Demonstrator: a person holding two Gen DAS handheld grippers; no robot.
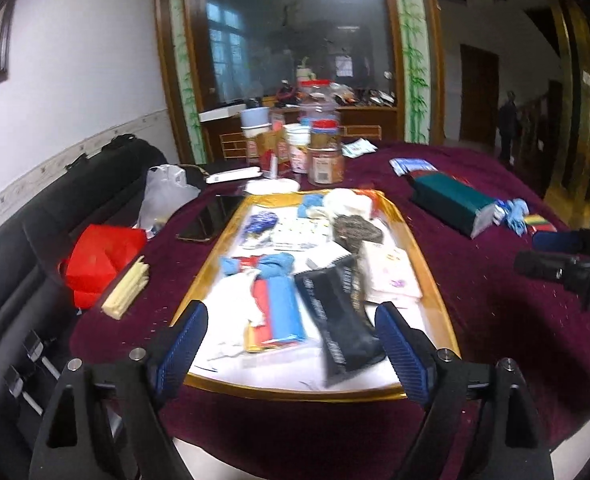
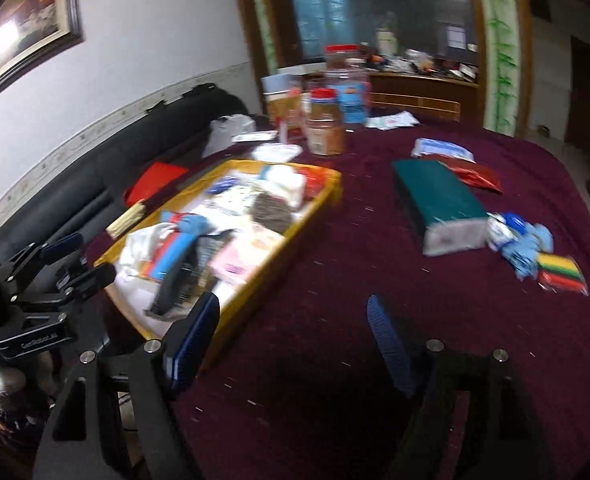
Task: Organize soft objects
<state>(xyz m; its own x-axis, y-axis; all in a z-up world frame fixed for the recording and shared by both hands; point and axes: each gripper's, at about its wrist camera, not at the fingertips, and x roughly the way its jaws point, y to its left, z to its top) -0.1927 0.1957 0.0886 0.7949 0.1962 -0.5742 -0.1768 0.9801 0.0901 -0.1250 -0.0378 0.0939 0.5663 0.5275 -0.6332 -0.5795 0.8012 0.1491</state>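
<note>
Gold edging marked the tray [image 1: 427, 268] that served as the anchor for everything else on the maroon tablecloth [image 2: 335, 280]. Inside it lay a jumble of soft things: a black packet [image 1: 335, 320] near the front rim, a red-and-blue packet [image 1: 279, 312] just beside it, white cloth [image 1: 235, 304] toward the front left, blue gloves [image 1: 273, 264] around the middle, a dark patterned pouch [image 1: 355, 232] farther back, and a pale tissue pack [image 1: 391, 276] against the right wall.

Left gripper [image 1: 291, 344] hovered over the tray's near rim, its blue-padded fingers [image 1: 183, 344] spread wide with nothing between them. Right gripper [image 2: 295, 344] hung over bare cloth to the right of the tray, jaws likewise wide apart and holding nothing (both views were somewhat motion-blurred).

Well to the right of the tray sat a dark green box [image 2: 435, 204], with a red pouch [image 2: 475, 176] and a blue-and-white packet [image 2: 443, 150] beyond it. Just past the box's near end lay a blue glove bundle [image 2: 523, 244] touching a striped packet [image 2: 563, 274]. Behind the tray stood several jars [image 1: 325, 152] and cups. To the tray's left were a phone [image 1: 211, 216], a red bag [image 1: 103, 256] and a bundle of pale sticks [image 1: 129, 288].
</note>
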